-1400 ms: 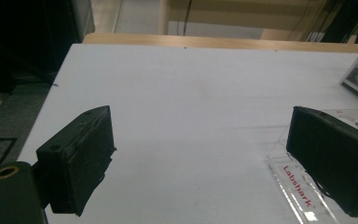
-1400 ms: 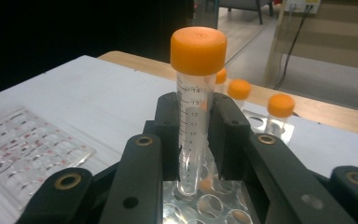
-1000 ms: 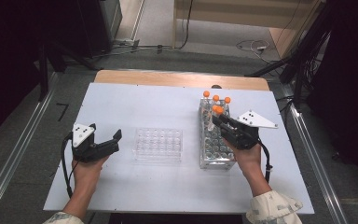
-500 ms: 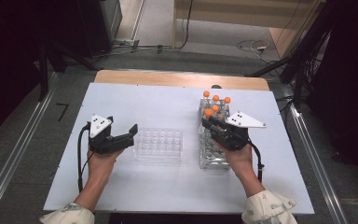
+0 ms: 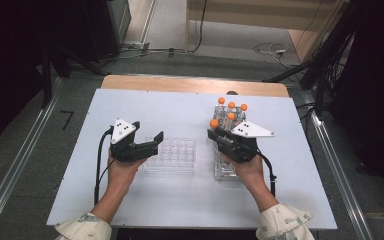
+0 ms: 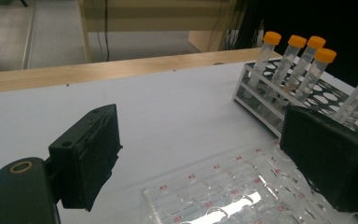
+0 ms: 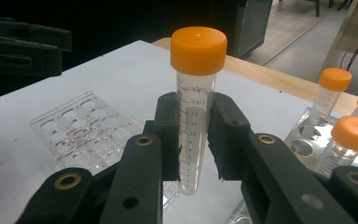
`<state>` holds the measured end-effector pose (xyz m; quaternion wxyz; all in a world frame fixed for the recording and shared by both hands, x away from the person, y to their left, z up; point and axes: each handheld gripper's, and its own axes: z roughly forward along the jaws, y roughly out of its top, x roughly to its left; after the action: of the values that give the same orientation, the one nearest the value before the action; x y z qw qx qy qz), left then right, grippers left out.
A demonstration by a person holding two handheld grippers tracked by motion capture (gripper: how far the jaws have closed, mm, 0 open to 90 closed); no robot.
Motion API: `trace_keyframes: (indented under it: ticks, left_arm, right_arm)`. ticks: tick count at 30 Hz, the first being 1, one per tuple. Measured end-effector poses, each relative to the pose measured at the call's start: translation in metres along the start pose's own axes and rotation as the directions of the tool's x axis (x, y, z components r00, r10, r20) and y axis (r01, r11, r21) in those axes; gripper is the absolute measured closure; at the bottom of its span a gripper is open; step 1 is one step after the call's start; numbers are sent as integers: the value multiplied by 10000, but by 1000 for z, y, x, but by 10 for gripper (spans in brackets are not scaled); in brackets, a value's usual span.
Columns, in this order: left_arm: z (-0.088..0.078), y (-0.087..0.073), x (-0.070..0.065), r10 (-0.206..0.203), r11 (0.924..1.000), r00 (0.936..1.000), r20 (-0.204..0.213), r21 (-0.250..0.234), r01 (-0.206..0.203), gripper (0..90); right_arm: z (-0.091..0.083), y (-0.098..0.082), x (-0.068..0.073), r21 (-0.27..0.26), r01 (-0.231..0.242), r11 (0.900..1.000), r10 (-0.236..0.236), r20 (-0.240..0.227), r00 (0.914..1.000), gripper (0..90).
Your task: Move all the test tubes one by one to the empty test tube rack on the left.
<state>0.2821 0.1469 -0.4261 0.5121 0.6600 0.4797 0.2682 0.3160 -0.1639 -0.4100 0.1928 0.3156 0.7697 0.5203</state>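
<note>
My right gripper (image 5: 214,133) is shut on a clear tube with an orange cap (image 7: 198,50), held upright just left of the clear tube rack (image 5: 226,173). Several more orange-capped tubes (image 5: 231,106) stand at the rack's far end. A clear well plate (image 5: 172,156) lies between my hands. My left gripper (image 5: 147,132) hovers at the plate's left edge. Its jaws have just been closing a little but still stand wide apart, with nothing gripped. In the left gripper view the plate (image 6: 214,196) lies below the gap between the jaws.
Everything sits on a white board (image 5: 180,200) with a wooden strip (image 5: 195,85) along its far edge. Metal rails run along the floor on both sides. Cables trail from both grippers toward the person.
The left hand has moved right, up to the well plate's left edge. The right hand has shifted slightly left with the tube still in its jaws.
</note>
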Motion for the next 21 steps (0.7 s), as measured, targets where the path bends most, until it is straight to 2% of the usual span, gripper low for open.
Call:
trace_keyframes:
  ticks: [11, 12, 18, 20, 21]
  left_arm:
    - [17, 12, -28, 221, 9997, 9971, 733, 69, -226, 137]
    - [20, 14, -33, 212, 9997, 9953, 944, 129, -225, 144]
    - [26, 25, -48, 285, 9996, 9871, 1575, 45, -296, 178]
    - [27, 26, -51, 311, 9995, 9853, 1679, 46, -323, 193]
    - [29, 27, -55, 461, 9989, 9827, 1792, 38, -475, 201]
  right_arm:
    - [5, -2, 3, 194, 126, 9997, -125, -68, 9999, 720]
    - [5, -2, 3, 201, 118, 9997, -116, -73, 9999, 720]
    - [4, -1, 3, 150, 108, 9998, -107, -95, 9999, 720]
    - [4, -1, 3, 153, 94, 9998, -92, -116, 9999, 720]
    - [4, -1, 3, 166, 81, 9998, -78, -136, 9999, 720]
